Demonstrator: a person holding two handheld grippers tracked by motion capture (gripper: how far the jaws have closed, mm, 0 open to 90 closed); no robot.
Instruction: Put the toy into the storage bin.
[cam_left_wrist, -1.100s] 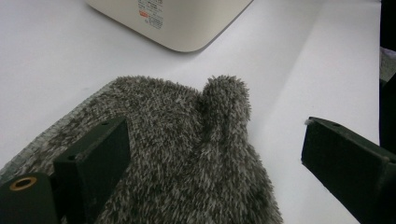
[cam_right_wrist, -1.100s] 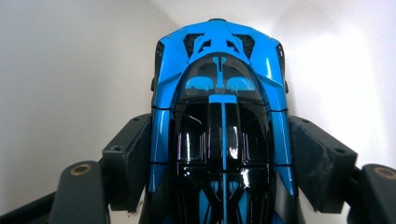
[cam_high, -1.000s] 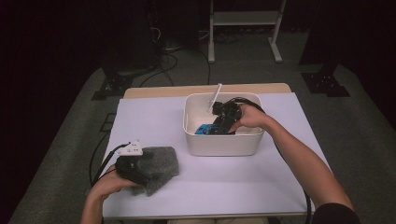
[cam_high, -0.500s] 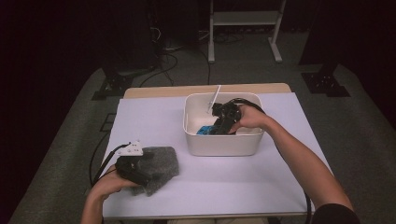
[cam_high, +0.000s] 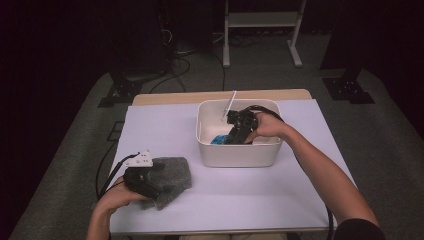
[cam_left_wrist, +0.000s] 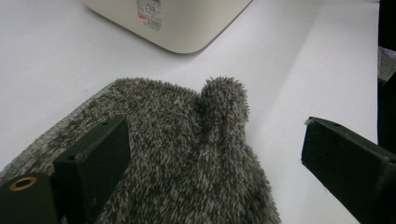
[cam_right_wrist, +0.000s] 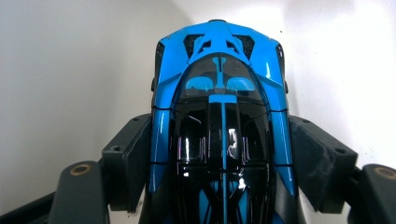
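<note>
Right tool reaches down inside the white bin, its jaws clamped against both flanks of a blue toy car that sits between them. Left tool, jaws spread wide and gripping nothing, rests over the grey fuzzy mitten lying on the counter beneath it.

A wooden table under a white sheet carries two items: a cream plastic bin standing right of centre toward the far edge, and a grey fuzzy mitten lying flat at the near-left corner, well apart from the bin. Grey carpet surrounds the table.
</note>
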